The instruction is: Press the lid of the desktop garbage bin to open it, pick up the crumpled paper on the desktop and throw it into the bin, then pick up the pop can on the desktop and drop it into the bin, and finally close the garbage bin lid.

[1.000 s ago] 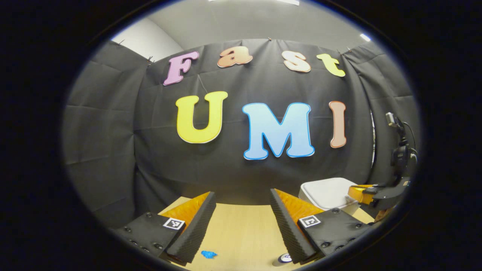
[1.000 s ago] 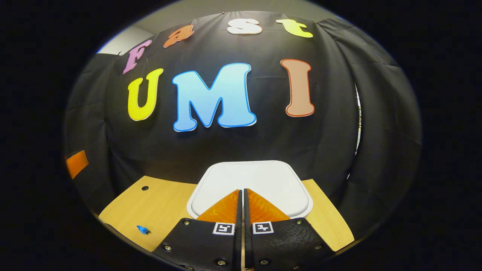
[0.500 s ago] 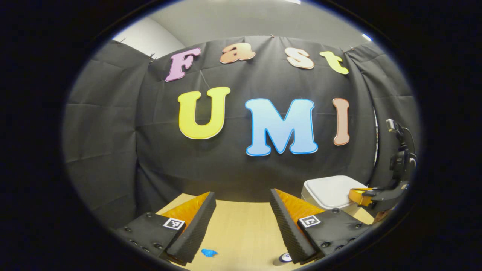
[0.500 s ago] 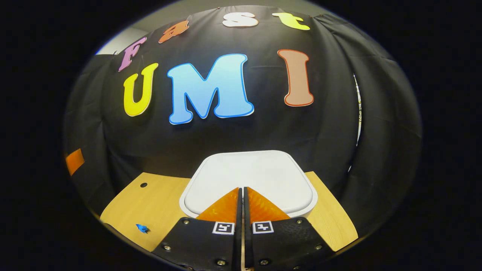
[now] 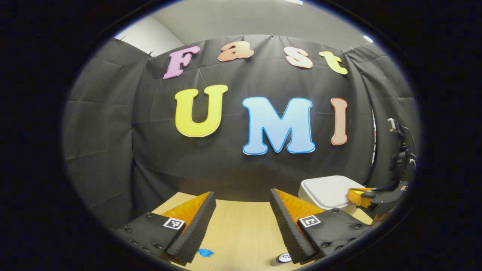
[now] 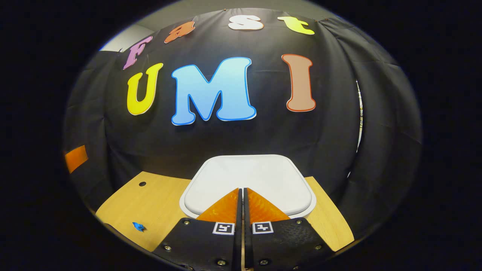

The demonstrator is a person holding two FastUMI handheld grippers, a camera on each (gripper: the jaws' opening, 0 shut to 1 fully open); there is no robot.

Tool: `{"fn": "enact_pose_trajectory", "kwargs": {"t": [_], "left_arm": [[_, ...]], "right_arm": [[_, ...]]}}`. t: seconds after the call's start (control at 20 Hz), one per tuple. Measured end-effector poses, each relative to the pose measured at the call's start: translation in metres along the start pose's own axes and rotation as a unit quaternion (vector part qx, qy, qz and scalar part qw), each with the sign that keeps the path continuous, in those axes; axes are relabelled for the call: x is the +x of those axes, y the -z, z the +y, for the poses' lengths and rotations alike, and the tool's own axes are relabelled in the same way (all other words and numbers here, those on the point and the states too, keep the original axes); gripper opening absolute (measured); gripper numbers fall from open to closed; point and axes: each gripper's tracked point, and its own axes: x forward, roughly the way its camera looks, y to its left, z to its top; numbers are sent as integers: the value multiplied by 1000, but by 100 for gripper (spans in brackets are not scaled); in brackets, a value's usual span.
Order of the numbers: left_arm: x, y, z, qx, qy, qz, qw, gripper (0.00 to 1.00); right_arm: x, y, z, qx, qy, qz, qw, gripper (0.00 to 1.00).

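While the left gripper (image 5: 241,199) hangs above the desk (image 5: 241,233) with its fingers spread wide and nothing between them, a blue paper wad (image 5: 205,252) lies on the wood by the left finger, and the top of a can (image 5: 280,258) peeps out under the right finger; its printing is too small to read. Farther right stands the white bin (image 5: 327,190), lid down, with the right gripper (image 5: 357,195) at its near edge. In the right gripper view, the wad (image 6: 138,226) sits far left on the desk (image 6: 158,207), well apart from the bin (image 6: 248,180). The right gripper (image 6: 241,192) has its fingers pressed together, holding nothing, tips over the lid's front edge; whether they touch it I cannot tell. Each finger carries a small square black-and-white marker, no words.
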Motion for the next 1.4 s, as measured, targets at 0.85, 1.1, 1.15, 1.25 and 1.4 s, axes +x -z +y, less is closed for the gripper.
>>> {"fn": "enact_pose_trajectory", "kwargs": {"t": [0.85,1.1,1.15,1.25,1.4], "left_arm": [[-5,7,18,4,4,-7,1000,93],[-7,32,37,8,-3,7,1000,95],[-8,39,40,6,-4,11,1000,96],[-8,56,45,1,-3,23,1000,96],[-8,86,59,-3,-12,40,999,96]], "right_arm": [[-51,-55,13,39,-10,-77,996,3],[-62,-52,24,28,-26,-72,997,3],[-64,-52,26,26,-29,-70,997,3],[-68,-48,29,21,-32,-66,997,3],[-74,-47,35,17,-37,-63,997,3]]}}
